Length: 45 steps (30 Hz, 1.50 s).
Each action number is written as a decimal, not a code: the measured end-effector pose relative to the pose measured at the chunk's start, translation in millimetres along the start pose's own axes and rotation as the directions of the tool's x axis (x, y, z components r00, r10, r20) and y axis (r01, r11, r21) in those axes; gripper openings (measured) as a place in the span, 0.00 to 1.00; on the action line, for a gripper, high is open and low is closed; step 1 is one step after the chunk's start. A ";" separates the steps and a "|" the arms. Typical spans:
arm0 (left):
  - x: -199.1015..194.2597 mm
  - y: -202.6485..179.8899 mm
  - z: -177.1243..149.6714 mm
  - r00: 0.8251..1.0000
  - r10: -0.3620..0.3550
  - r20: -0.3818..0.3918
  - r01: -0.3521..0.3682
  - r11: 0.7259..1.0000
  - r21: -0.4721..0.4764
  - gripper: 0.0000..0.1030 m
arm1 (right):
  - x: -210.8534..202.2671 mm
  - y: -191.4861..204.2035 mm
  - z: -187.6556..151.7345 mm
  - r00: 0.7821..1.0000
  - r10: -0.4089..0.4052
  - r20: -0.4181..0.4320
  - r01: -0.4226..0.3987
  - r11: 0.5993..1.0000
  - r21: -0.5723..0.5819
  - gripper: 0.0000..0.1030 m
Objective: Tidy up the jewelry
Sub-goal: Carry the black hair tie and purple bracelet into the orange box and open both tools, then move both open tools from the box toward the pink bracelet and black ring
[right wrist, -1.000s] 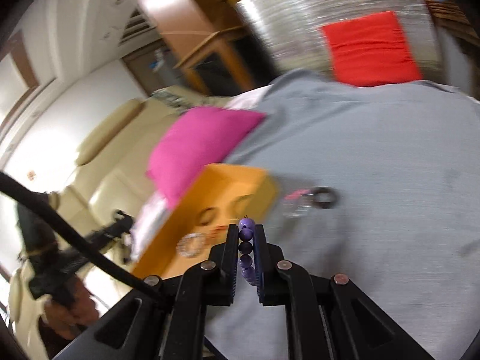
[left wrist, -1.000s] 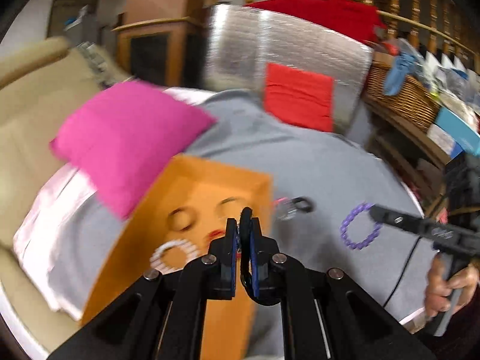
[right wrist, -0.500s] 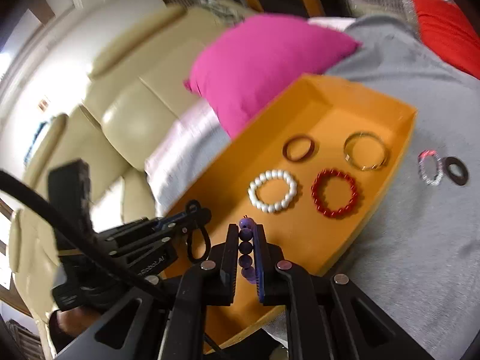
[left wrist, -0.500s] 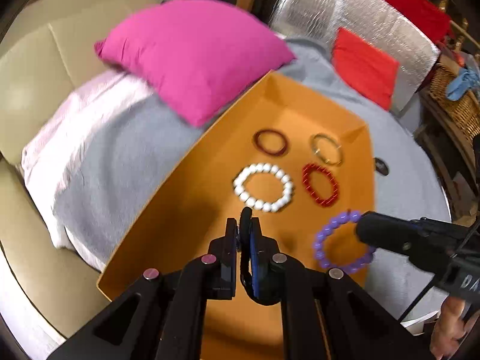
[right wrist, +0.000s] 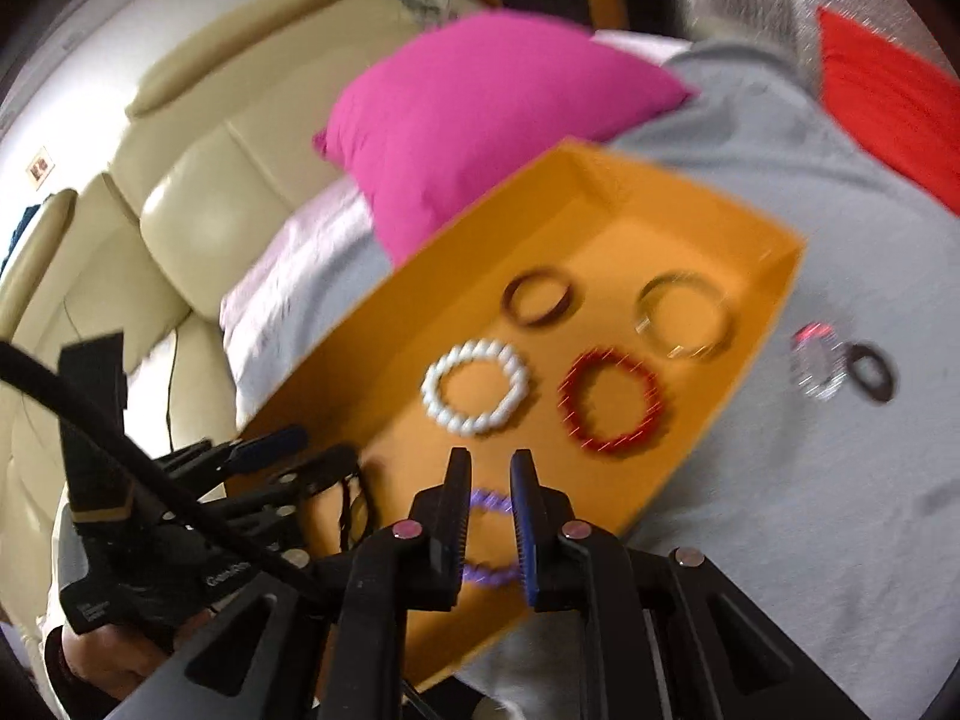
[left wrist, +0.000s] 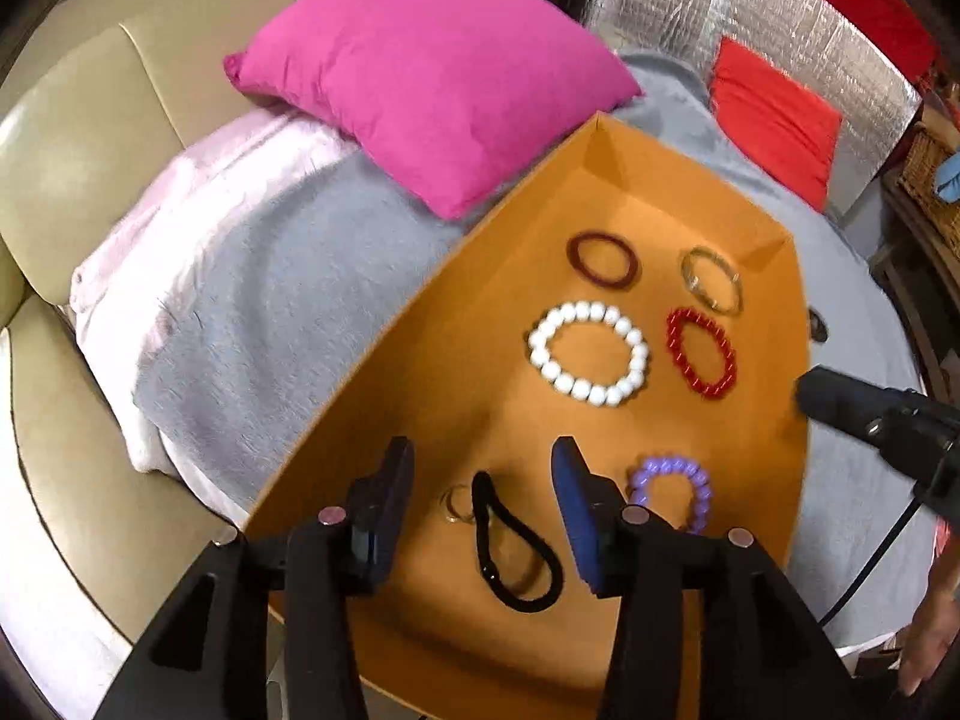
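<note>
An orange tray (left wrist: pixel 420 396) (right wrist: pixel 708 228) lies on a grey blanket. In it lie a white bead bracelet (left wrist: pixel 589 353) (right wrist: pixel 475 385), a red bead bracelet (left wrist: pixel 701 353) (right wrist: pixel 611 401), a dark red ring (left wrist: pixel 602 259), a thin metal bangle (left wrist: pixel 711 278) (right wrist: pixel 681 315), a black band (left wrist: pixel 511 546) and a purple bead bracelet (left wrist: pixel 673 494) (right wrist: pixel 487 534). My left gripper (left wrist: pixel 480 480) is open above the black band. My right gripper (right wrist: pixel 489 480) is open over the purple bracelet, which lies on the tray floor.
A sparkly ring (right wrist: pixel 815 362) and a black ring (right wrist: pixel 871 372) lie on the blanket right of the tray. A pink cushion (left wrist: pixel 432 78) touches the tray's far left edge. A red cushion (left wrist: pixel 774 120) leans on a silver panel behind. A cream sofa (left wrist: pixel 78 138) is at left.
Both grippers have opened. The black band dropped from the left one and the purple bracelet from the right one; both now lie in the tray's near end.
</note>
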<state>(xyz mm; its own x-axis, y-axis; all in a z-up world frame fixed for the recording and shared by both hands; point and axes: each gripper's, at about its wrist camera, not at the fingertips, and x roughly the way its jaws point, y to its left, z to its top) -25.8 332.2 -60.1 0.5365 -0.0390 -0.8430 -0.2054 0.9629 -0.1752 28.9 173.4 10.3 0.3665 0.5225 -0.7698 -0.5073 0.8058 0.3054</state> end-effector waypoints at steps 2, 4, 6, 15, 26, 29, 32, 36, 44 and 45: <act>-12.3 -6.0 4.1 1.000 0.007 0.028 -0.007 1.000 -0.002 0.50 | -17.8 -10.1 1.3 0.999 -0.008 0.054 0.007 1.000 0.007 0.16; -25.3 -17.0 8.5 0.998 0.018 0.067 -0.019 1.000 0.003 0.57 | -42.2 -30.4 -1.8 0.992 -0.030 0.119 0.027 0.999 0.031 0.18; -39.0 -31.7 12.7 0.992 0.037 0.118 -0.039 0.999 0.015 0.64 | -62.7 -52.6 -7.9 0.985 -0.066 0.159 0.057 0.997 0.061 0.29; -72.0 -148.8 24.3 0.959 0.035 0.280 -0.070 0.991 0.117 0.76 | -137.8 -184.5 -78.0 0.940 -0.237 0.244 0.153 0.936 0.318 0.56; -32.3 -298.6 -7.5 0.944 0.012 0.329 -0.150 0.905 0.398 0.78 | -170.0 -262.2 -140.3 0.924 -0.289 0.249 0.150 0.875 0.460 0.56; -22.1 -319.5 -16.6 0.943 0.002 0.334 -0.157 0.884 0.440 0.78 | -177.1 -271.6 -148.1 0.920 -0.299 0.251 0.152 0.866 0.475 0.56; -16.7 -325.9 -21.2 0.948 -0.024 0.319 -0.129 0.882 0.452 0.78 | -182.8 -279.6 -156.9 0.920 -0.306 0.244 0.156 0.858 0.490 0.56; -11.3 -329.2 -25.5 0.949 -0.030 0.315 -0.122 0.885 0.450 0.78 | -184.9 -285.1 -164.3 0.925 -0.302 0.229 0.151 0.847 0.509 0.56; -2.8 -329.5 -29.2 0.952 -0.020 0.305 -0.127 0.882 0.453 0.78 | -172.5 -278.6 -161.9 0.934 -0.294 0.201 0.161 0.852 0.499 0.56; -1.4 -329.3 -29.6 0.953 -0.018 0.302 -0.128 0.881 0.455 0.78 | -170.5 -277.8 -161.2 0.936 -0.293 0.197 0.162 0.852 0.498 0.56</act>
<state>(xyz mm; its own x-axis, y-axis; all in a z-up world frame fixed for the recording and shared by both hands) 16.8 7.3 -16.3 0.7622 0.0265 -0.6468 0.1228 0.9751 0.1846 -18.4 -184.4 -33.6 0.6453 0.3080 -0.6991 0.0150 0.9098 0.4147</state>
